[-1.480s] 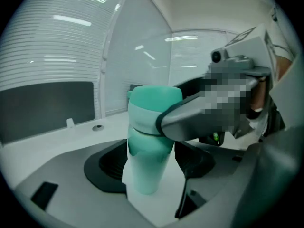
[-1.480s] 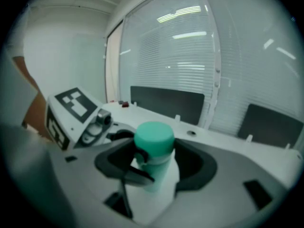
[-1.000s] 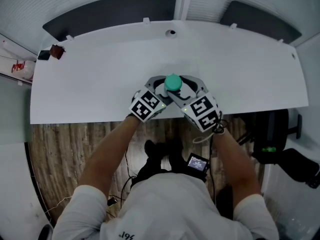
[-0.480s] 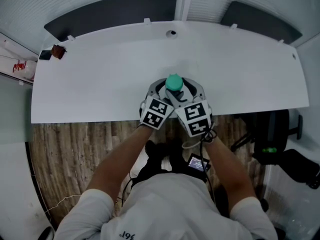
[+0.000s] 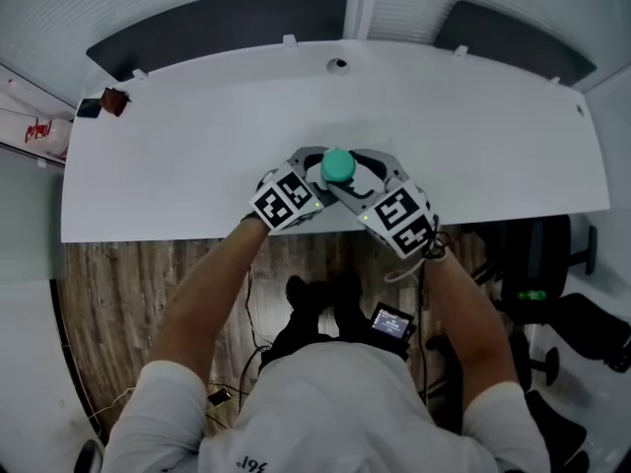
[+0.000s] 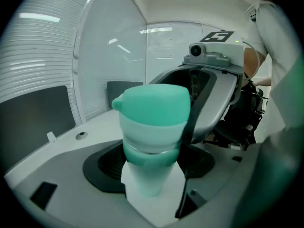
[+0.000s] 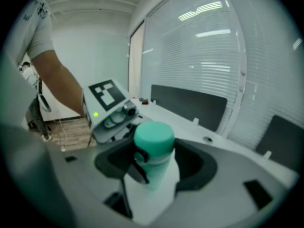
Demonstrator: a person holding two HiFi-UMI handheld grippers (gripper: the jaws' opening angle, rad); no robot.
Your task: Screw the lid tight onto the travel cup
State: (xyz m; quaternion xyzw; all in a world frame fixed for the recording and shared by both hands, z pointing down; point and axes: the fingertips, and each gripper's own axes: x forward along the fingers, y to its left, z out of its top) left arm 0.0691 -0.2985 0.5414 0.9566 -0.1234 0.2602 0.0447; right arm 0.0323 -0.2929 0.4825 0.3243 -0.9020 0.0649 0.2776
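Observation:
The travel cup [image 5: 338, 166], white with a teal lid, stands upright near the front edge of the white table [image 5: 197, 146]. My left gripper [image 5: 318, 169] comes at it from the left and is shut on the cup's lower body [image 6: 148, 177]. My right gripper [image 5: 361, 172] comes from the right and is shut round the teal lid [image 7: 153, 137]. In the left gripper view the right gripper's grey jaw curves behind the lid [image 6: 152, 106] and one black finger [image 6: 187, 127] lies against the lid's side. The cup's base is hidden by the jaws.
A small red and black object [image 5: 106, 101] lies at the table's far left corner. A cable hole [image 5: 338, 65] sits at the back middle. The table's front edge runs just behind both marker cubes. A black chair [image 5: 540, 254] stands at the right.
Half a second ago the two marker cubes sat close together behind the cup; now both have swung outward, apart from each other. The cup has stayed in place.

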